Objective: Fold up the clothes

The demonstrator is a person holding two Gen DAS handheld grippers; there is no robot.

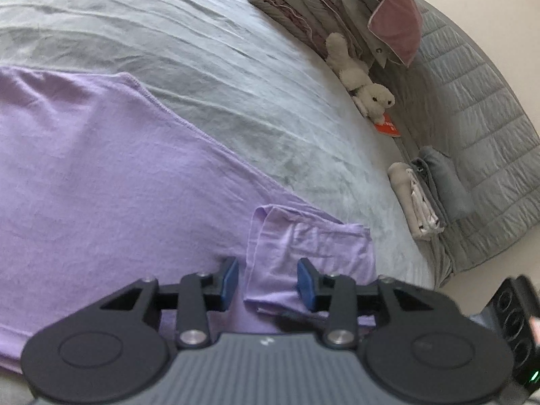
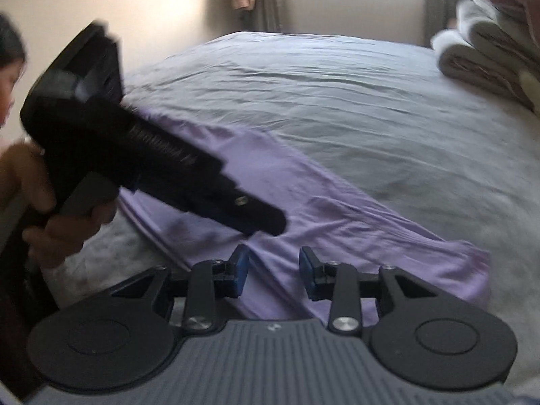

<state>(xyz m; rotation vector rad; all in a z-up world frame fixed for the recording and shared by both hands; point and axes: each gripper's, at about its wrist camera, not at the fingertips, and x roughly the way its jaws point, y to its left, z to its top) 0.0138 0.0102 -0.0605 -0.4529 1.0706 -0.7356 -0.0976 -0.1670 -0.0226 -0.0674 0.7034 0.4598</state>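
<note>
The left tool (image 1: 267,281) hovers low, blue pads apart, over a folded-in sleeve of the flat lilac cotton T-shirt (image 1: 101,182). The right tool (image 2: 274,271), also spread and empty, hangs above the shirt's other edge. The shirt lies spread on the wrinkled grey bed sheet (image 1: 236,67).

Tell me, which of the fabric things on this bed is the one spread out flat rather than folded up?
The lilac garment, lying open across the grey bedsheet. The quilts and small grey stack by the headboard are folded.
</note>
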